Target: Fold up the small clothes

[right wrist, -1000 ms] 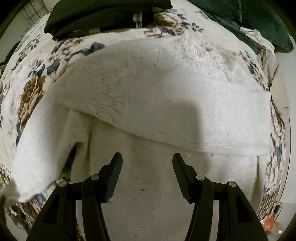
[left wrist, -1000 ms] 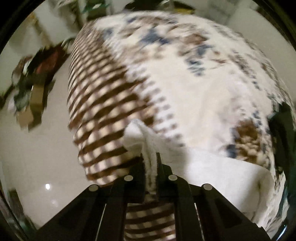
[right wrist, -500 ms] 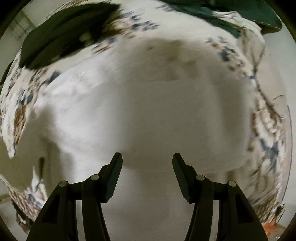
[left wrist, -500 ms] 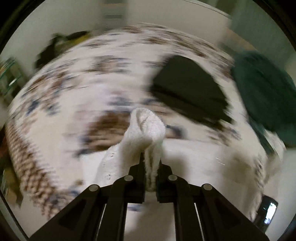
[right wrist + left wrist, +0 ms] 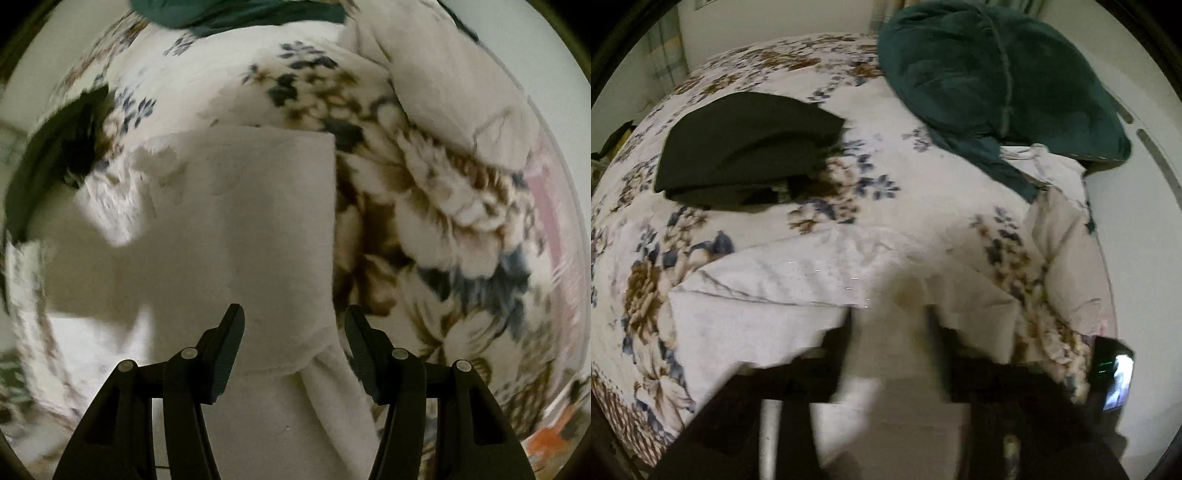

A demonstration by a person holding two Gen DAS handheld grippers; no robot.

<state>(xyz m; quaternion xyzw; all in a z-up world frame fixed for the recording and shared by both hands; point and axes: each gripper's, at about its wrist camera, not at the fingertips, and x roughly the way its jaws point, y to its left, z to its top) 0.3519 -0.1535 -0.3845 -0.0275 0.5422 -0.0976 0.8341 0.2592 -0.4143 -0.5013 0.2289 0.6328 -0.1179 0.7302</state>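
The white knit garment [image 5: 258,229] lies flat on the floral bedspread [image 5: 424,229], partly folded, directly below and ahead of both tools. In the right wrist view its upper layer forms a tall panel with a straight right edge running away from the camera and a square far corner; a narrower strip, probably a sleeve or cuff, trails from the near end of that edge toward the lower frame. The right gripper [image 5: 293,347] hangs over the near end of the panel, jaws spread and empty, the garment's right edge falling between the fingers, closer to the right finger. The left gripper [image 5: 886,343] is motion-blurred; its jaws are opening, with white cloth showing in the gap, and whether the pads touch it cannot be told. From that side the garment's folded edge runs crosswise ahead of the fingers. Judgement: the next fold turns on the panel's long axis, which runs away from the right gripper; the right gripper is nearer the loose trailing strip, the left nearer the ragged left edge. A folded black garment [image 5: 746,147] and a dark green pillow [image 5: 990,70] lie farther up the bed, well apart from the work.
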